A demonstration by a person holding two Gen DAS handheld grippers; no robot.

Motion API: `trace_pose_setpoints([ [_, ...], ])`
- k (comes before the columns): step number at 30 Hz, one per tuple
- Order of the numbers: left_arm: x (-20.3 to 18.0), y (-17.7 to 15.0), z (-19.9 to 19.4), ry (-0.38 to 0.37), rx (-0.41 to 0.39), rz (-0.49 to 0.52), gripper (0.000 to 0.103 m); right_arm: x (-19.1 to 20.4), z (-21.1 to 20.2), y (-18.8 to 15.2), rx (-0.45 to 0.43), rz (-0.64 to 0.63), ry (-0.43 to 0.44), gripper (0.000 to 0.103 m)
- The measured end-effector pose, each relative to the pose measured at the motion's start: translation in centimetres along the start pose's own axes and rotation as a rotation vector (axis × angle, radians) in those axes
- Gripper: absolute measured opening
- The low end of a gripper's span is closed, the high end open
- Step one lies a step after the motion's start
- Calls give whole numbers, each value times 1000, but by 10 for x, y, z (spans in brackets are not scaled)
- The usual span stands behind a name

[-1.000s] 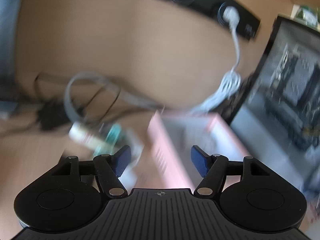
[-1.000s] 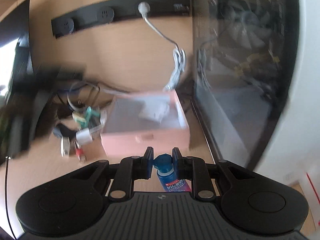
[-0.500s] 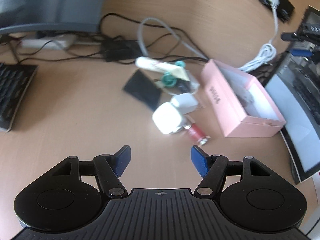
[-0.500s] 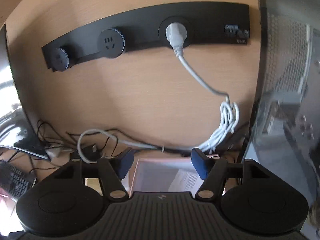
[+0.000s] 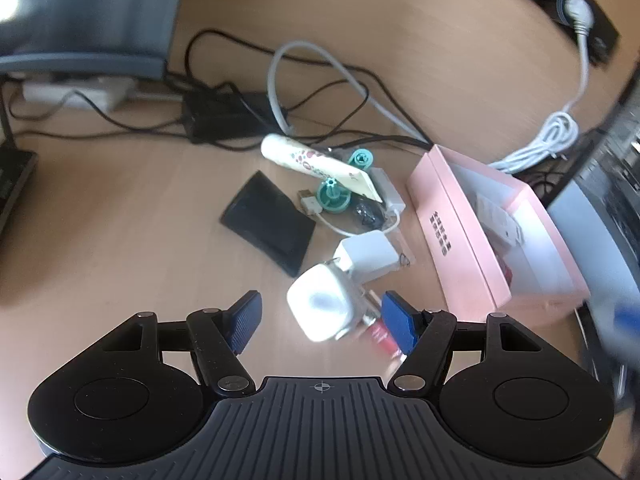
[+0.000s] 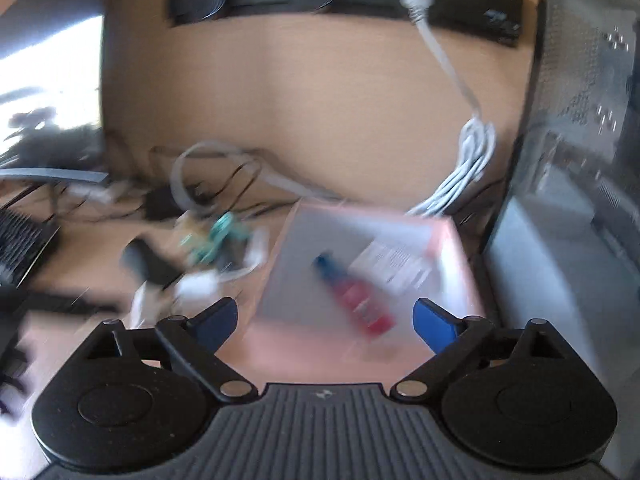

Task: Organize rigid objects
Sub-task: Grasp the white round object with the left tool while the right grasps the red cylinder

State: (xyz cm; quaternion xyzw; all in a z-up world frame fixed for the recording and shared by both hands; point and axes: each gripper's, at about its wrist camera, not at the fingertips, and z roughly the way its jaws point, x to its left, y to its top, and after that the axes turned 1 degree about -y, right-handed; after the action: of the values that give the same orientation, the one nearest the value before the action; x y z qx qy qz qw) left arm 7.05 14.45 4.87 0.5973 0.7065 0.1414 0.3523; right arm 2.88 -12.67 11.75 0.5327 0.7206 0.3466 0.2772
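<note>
Desk's pink box (image 6: 456, 248) holds red bottle (image 6: 356, 296), beyond opening fingers (image 6: 434, 320).

The right wrist view is smeared throughout; the pink box (image 6: 460, 248) has soft, doubled edges and the print on the white leaflet (image 6: 396, 264) inside it cannot be read; the label of the red bottle with a blue cap (image 6: 356, 296) is likewise illegible; left of the box the small clutter (image 6: 212, 240) blurs into teal, white and black patches, no item distinct; the keyboard (image 6: 20, 240) is cut by the left edge; in the left wrist view the right blue pad (image 5: 396, 326) covers part of a small red item (image 5: 380, 334), unidentifiable; a blue streak (image 5: 628, 320) at the right edge is too blurred to name; the monitor base (image 5: 80, 20) runs off the top
</note>
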Motion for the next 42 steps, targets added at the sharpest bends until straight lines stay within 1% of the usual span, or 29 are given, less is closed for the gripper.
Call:
trace_pose_setpoints([
  [4,-5,3,20,17,13,-9,71,14,-7,-32,63,57,45,95],
  [5,-5,3,24,3,15,-14,66,15,-8,-37,83,67,49,95],
  [6,-5,2,28,0,23,-9,59,15,-9,-44,97,69,45,94],
  [7,-6,2,30,3,30,-3,55,17,-10,-49,104,61,32,94],
  [11,-9,-4,30,-2,19,48,54,19,-22,-66,111,10,17,94],
  [16,-1,-20,7,-6,24,95,54,20,-23,-66,126,13,48,94],
  [19,10,-31,-15,3,19,108,53,31,-16,-58,102,-30,70,94],
  [20,14,-33,-20,5,17,109,53,38,-13,-54,93,-55,82,92],
  [22,21,-38,-33,9,14,104,53,50,-3,-46,80,-103,111,87],
  [24,29,-42,-45,7,14,78,53,63,10,-37,80,-144,150,72],
  [26,34,-47,-56,17,10,62,53,76,28,-25,89,-185,188,64],
  [29,42,-53,-71,20,2,49,53,90,56,-7,99,-210,239,64],
  [31,47,-56,-80,25,2,37,53,99,74,-1,116,-222,249,63],
  [33,50,-59,-85,28,5,32,53,105,93,1,145,-239,250,55],
  [35,53,-60,-89,30,5,26,53,111,107,-1,173,-252,249,52],
  [38,54,-64,-91,33,12,18,53,115,127,-3,212,-244,240,51],
  [40,53,-66,-90,32,22,20,53,113,130,-2,211,-213,258,46],
  [42,50,-67,-87,25,33,30,53,112,129,0,229,-198,283,24],
])
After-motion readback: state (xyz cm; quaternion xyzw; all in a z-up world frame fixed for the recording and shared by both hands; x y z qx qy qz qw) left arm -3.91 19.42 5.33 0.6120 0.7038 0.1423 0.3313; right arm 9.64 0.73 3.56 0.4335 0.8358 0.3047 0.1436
